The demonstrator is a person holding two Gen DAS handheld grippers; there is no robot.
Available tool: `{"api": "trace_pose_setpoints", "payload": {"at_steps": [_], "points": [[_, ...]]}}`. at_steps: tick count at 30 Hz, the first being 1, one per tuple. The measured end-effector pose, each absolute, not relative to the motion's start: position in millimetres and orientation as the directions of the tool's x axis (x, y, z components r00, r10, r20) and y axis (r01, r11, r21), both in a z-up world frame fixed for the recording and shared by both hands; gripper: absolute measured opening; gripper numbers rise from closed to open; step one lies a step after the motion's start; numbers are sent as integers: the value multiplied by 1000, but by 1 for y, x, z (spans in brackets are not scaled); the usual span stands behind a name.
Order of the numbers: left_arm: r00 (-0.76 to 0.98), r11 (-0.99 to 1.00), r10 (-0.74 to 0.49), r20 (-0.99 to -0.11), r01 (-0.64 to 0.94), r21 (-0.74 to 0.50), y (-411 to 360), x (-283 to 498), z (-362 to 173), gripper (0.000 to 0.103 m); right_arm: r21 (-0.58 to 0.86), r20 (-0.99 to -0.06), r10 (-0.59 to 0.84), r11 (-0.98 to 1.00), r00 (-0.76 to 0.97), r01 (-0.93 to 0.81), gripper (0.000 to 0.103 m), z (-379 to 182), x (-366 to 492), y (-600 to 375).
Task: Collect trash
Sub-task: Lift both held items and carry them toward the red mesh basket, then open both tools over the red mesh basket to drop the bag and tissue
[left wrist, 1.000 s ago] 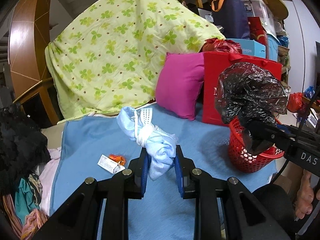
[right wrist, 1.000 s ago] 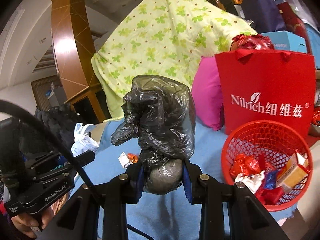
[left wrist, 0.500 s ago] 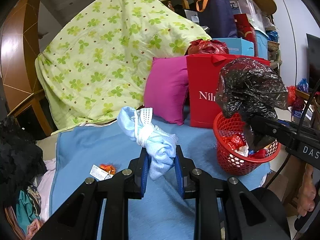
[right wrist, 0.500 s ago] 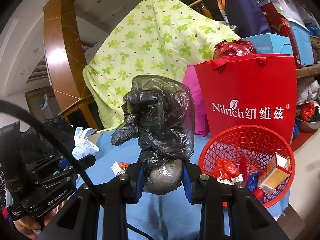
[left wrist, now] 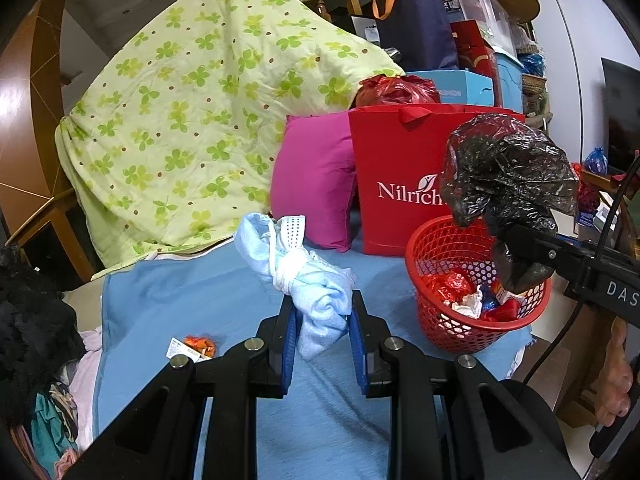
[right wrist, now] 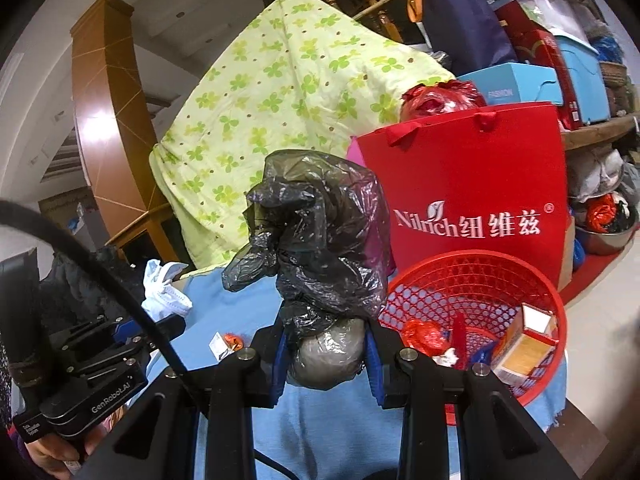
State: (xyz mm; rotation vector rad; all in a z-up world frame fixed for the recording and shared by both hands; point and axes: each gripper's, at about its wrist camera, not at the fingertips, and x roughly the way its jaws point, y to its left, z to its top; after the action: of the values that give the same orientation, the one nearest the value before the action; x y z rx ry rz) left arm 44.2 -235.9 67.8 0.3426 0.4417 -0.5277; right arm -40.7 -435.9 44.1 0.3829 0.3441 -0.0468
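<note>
Swinging rightward, both loads have been brought nearer the red basket (left wrist: 476,304); left gripper (left wrist: 323,320) is clamped on the blue knotted bundle (left wrist: 308,284), right gripper (right wrist: 326,354) on the black bag (right wrist: 320,240); basket sits at the blanket's edge, open above; a wrapper (left wrist: 192,346) is left behind.

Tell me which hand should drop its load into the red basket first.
Right, probably. The right gripper holds the black bag close beside the red basket; the left gripper, shut on the blue bundle, looks farther away.
</note>
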Motion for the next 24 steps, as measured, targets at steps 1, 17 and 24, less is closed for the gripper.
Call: {"api": "trace_pose_setpoints", "payload": {"at_steps": [1,17,24], "points": [[773,811,-406,-487,551,198,-237,44,68,26,363,-339,16,925,941,115,34,44,-42,-438],[693,748,-496,-522,647,149,-286,50,61,26,400,-366,-53,893,929,209,35,28,-51,-482],[572,679,-605,-555,734,16,-323,73,49,26,455,-406,-71,849,911,269,36,8,-45,-521]]}}
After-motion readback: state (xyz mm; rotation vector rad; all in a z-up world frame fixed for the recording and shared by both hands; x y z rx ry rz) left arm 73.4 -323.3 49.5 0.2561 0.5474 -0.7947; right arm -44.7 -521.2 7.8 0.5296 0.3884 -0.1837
